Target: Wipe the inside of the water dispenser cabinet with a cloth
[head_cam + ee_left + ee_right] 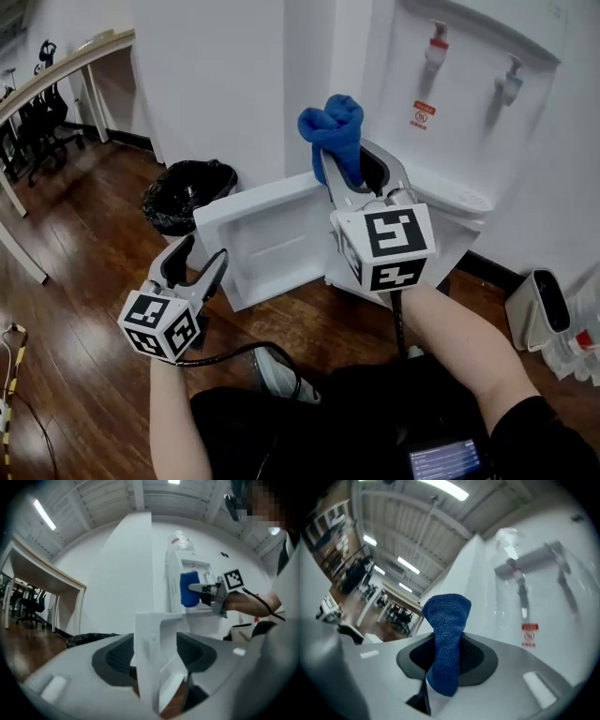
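Observation:
The white water dispenser [469, 103] stands against the wall, and its lower cabinet door [272, 239] is swung out to the left. My right gripper [352, 164] is raised in front of the dispenser, shut on a bunched blue cloth [330, 127] that sticks up past its tips. The right gripper view shows the cloth [447, 634] pinched between the dark pads. My left gripper [202, 255] stands open at the door's outer edge. In the left gripper view the door's edge [150, 634] lies between the parted jaws with gaps on both sides. The right gripper hides the cabinet's inside.
A black bin bag [187, 192] sits on the wooden floor left of the door. A desk [56, 75] and office chairs [37, 122] are at far left. A white bin [539, 309] stands by the wall at right. A black cable [234, 354] trails from the left gripper.

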The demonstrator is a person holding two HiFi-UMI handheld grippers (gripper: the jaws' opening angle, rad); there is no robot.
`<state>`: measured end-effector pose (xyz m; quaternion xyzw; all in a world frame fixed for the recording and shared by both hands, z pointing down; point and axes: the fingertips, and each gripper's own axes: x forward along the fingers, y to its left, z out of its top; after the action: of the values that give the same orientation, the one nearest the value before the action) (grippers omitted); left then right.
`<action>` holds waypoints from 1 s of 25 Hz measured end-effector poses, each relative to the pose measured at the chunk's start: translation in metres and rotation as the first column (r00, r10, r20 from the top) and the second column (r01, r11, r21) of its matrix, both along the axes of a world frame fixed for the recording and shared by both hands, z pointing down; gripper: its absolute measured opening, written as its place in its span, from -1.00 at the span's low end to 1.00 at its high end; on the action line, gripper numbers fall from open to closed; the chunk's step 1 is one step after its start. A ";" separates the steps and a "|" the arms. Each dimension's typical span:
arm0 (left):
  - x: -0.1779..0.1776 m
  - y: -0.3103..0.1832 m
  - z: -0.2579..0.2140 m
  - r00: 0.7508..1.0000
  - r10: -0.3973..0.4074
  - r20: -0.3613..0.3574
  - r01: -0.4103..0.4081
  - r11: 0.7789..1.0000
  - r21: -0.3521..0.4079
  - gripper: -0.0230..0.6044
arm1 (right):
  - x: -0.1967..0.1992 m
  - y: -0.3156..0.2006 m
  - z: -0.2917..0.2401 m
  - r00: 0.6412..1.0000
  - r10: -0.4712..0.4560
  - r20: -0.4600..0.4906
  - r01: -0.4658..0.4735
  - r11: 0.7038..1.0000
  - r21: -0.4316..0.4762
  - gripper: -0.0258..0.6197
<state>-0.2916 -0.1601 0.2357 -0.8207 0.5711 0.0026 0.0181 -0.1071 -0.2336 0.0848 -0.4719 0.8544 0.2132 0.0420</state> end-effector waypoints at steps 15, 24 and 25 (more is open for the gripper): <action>0.014 -0.002 0.024 0.996 0.039 0.084 -0.033 0.996 -0.078 -0.03 | -0.114 -0.008 0.063 0.952 -0.103 -0.289 0.035 0.973 -0.230 -0.57; 0.016 0.004 0.023 0.996 0.063 0.059 -0.059 0.996 -0.059 -0.03 | -0.203 0.084 0.058 0.863 -0.504 -0.010 0.458 0.792 -0.403 -0.57; 0.016 0.005 0.024 0.996 0.071 0.056 -0.068 0.996 -0.058 -0.03 | -0.202 0.095 0.050 0.828 -0.557 0.068 0.534 0.746 -0.398 -0.57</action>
<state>-0.2756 -0.1553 0.2595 -0.8400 0.5412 -0.0369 0.0115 -0.3091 -0.1383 0.1350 -0.1939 0.9805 0.0250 -0.0184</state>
